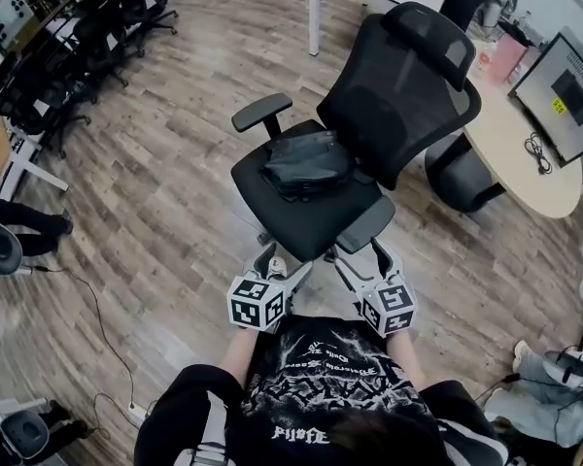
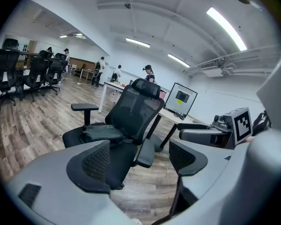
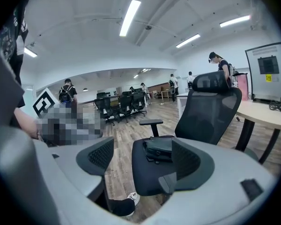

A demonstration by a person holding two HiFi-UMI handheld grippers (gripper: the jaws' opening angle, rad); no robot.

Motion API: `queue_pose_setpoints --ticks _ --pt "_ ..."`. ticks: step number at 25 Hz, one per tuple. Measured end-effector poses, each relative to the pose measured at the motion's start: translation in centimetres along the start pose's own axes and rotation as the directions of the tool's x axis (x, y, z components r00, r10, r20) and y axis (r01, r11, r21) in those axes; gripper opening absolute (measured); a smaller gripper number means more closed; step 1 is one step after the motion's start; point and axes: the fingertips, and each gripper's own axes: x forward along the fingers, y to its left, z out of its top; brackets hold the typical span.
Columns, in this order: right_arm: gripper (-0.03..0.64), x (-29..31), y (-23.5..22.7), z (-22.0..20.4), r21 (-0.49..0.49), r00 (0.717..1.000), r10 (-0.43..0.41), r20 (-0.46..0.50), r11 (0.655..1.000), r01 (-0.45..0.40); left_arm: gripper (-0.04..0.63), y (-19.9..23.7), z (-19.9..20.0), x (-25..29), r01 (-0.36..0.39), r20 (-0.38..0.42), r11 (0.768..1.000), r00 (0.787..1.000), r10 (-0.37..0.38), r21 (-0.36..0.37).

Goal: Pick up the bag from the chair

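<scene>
Flat on the seat of the black mesh-backed office chair (image 1: 389, 95), close to the backrest: the crumpled black soft bag (image 1: 309, 163), touched by neither tool. In the left gripper view, bag (image 2: 102, 132) seen edge-on and dark, zips or straps impossible to tell. In the right gripper view, bag (image 3: 158, 149) with its right end behind the near pad. Chair base mostly hidden under the seat from the head view.

Left grey two-jaw gripper (image 1: 284, 265) and right grey two-jaw gripper (image 1: 364, 260) side by side just short of the seat's front edge, jaws of each spread wide and gripping nothing, chair framed in both gaps. White shoe (image 3: 130, 199) poking out low under the seat. Wearer's dark printed torso (image 1: 311, 396) cut off at the bottom edge.

Underfoot, grey-brown wood-plank floor (image 1: 155, 192). To the right, a rounded pale table (image 1: 500, 149) with a dark monitor (image 1: 564, 90), partly cropped. At upper left, a row of black office chairs (image 1: 78, 37). Overhead, long white strip lights (image 2: 227, 27).
</scene>
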Motion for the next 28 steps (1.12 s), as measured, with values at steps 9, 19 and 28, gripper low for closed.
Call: queue_pose_setpoints --ticks 9,19,28 --pt "0.385 9.1 -0.4 4.3 0.045 0.998 -0.067 -0.019 0.997 0.068 0.403 6.7 7.2 5.0 0.121 -0.054 0.991 0.991 -0.118 0.053" --pt "0.385 16.6 -1.6 6.4 0.155 0.989 -0.137 -0.046 0.978 0.143 0.403 15.0 11.7 9.6 0.176 -0.121 0.983 0.978 -0.169 0.048" --pt "0.385 21.0 -3.3 7.4 0.276 0.993 -0.101 -0.062 0.954 0.114 0.403 20.9 12.9 13.4 0.113 -0.115 0.98 0.984 -0.132 -0.161"
